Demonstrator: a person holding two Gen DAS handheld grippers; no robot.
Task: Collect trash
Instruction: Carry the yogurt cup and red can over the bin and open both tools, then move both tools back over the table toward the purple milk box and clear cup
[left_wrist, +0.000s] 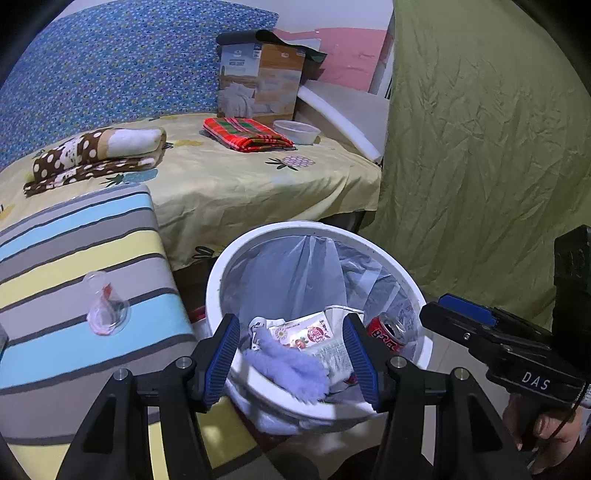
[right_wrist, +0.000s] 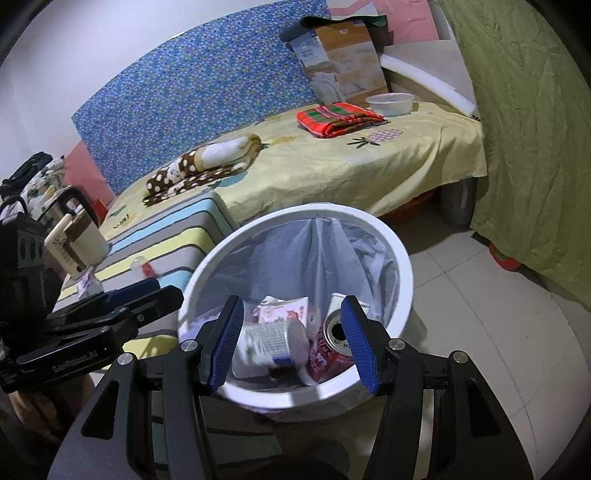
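Observation:
A white trash bin (left_wrist: 369, 243) with a clear liner stands on the floor; it also shows in the right wrist view (right_wrist: 402, 266). Inside lie a red can (left_wrist: 386, 332), snack wrappers (left_wrist: 310, 334) and a purple fuzzy cloth (left_wrist: 291, 369). My left gripper (left_wrist: 291, 354) is open and empty over the bin's near rim. My right gripper (right_wrist: 291, 339) is open over the bin; a white labelled container (right_wrist: 269, 343) shows blurred between its jaws, beside the can (right_wrist: 328, 350). A clear plastic cup with red bits (left_wrist: 105, 308) lies on the striped stool (left_wrist: 74, 258).
A bed with a yellow sheet (left_wrist: 229, 177) holds a brown dotted blanket (left_wrist: 99, 151), a red plaid cloth (left_wrist: 247, 133), a plastic bowl (left_wrist: 295, 131) and a cardboard box (left_wrist: 258, 81). A green curtain (left_wrist: 480, 147) hangs right. A kettle (right_wrist: 79, 236) stands left.

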